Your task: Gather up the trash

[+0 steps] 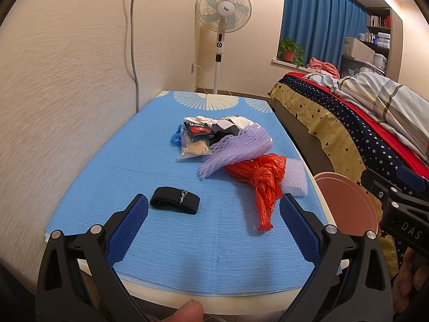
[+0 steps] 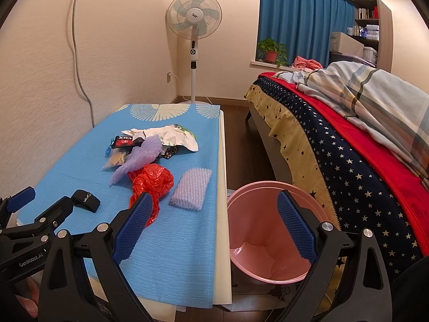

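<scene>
A pile of trash lies on the blue-covered table (image 1: 107, 171): a red plastic bag (image 1: 261, 185), a purple foam net (image 1: 236, 150), a white foam net pad (image 1: 295, 181), a clear packet (image 1: 193, 146) and crumpled wrappers (image 1: 222, 124). A black band (image 1: 174, 200) lies nearer me. My left gripper (image 1: 213, 226) is open and empty above the near table edge. My right gripper (image 2: 211, 224) is open and empty, over the gap between the table (image 2: 80, 155) and a pink bin (image 2: 257, 201). The red bag (image 2: 150, 185) and white pad (image 2: 191, 189) lie just ahead of it.
The pink bin (image 1: 346, 204) stands on the floor between the table and a bed (image 2: 348, 161) with a star-patterned cover. A standing fan (image 1: 222, 26) is behind the table. A wall runs along the table's left side.
</scene>
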